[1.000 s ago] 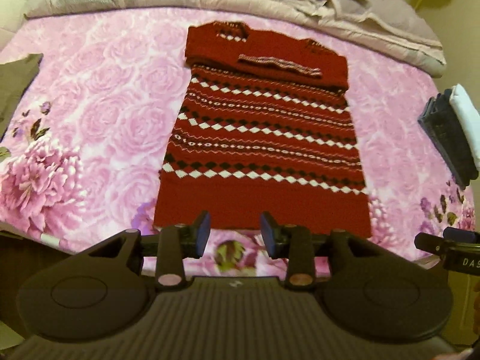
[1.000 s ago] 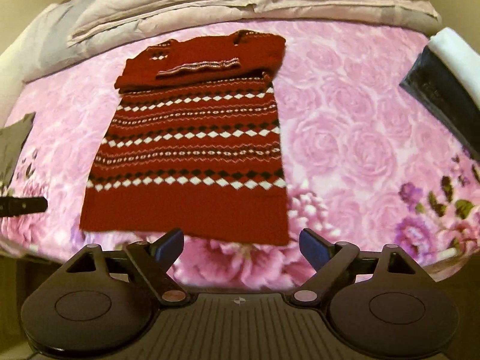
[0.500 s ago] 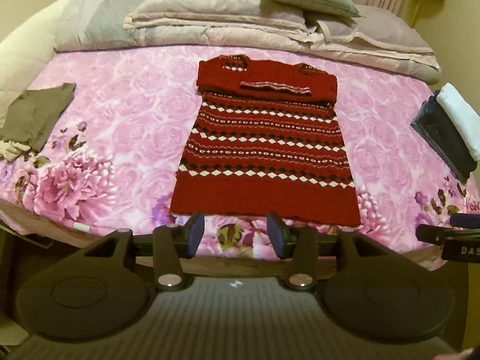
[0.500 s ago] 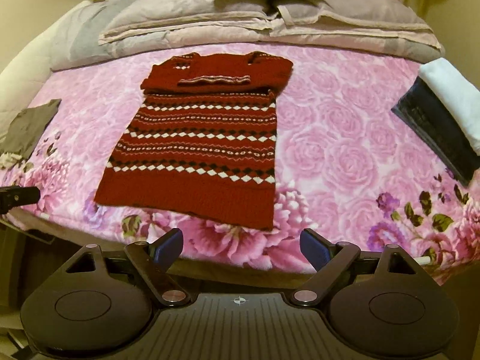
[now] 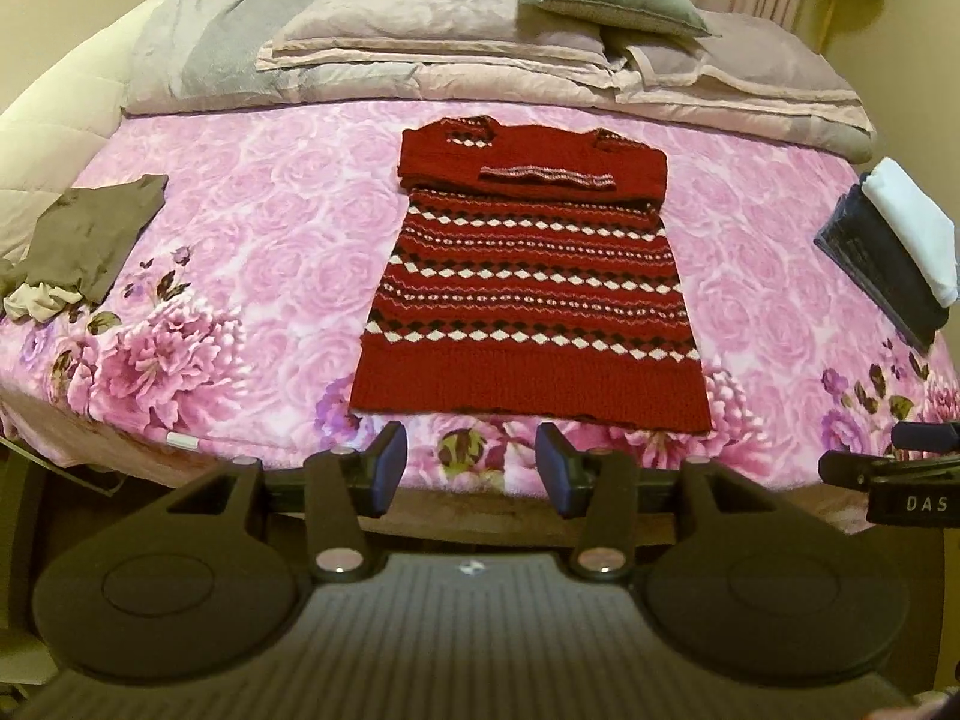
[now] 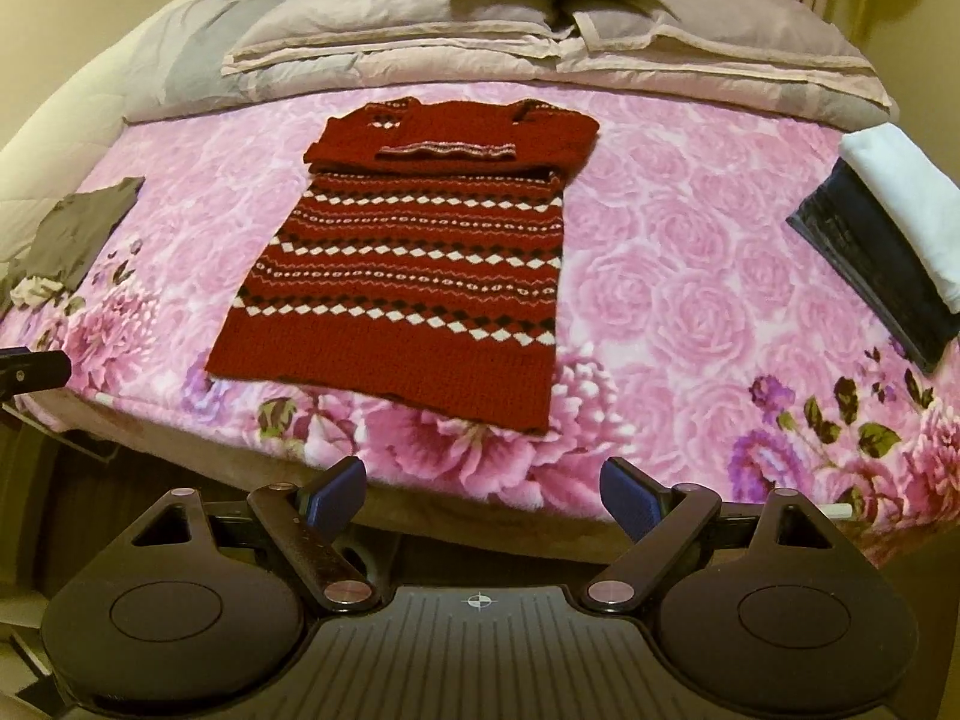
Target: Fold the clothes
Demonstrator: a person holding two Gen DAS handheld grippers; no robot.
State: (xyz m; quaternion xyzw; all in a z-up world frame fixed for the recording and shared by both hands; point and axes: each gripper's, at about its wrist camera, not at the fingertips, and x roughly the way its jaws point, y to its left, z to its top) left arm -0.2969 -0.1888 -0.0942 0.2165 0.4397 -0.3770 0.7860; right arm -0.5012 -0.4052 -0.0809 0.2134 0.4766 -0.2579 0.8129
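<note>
The red patterned sweater (image 5: 528,294) lies flat mid-bed on the pink floral blanket (image 5: 252,228), sleeves folded across its chest; the left gripper (image 5: 471,468) and right gripper (image 6: 483,495) hover short of its hem, jaws apart, empty.

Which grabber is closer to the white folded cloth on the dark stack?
Right. The right gripper sits toward the white cloth, while the left gripper sits farther over, below the red sweater.
</note>
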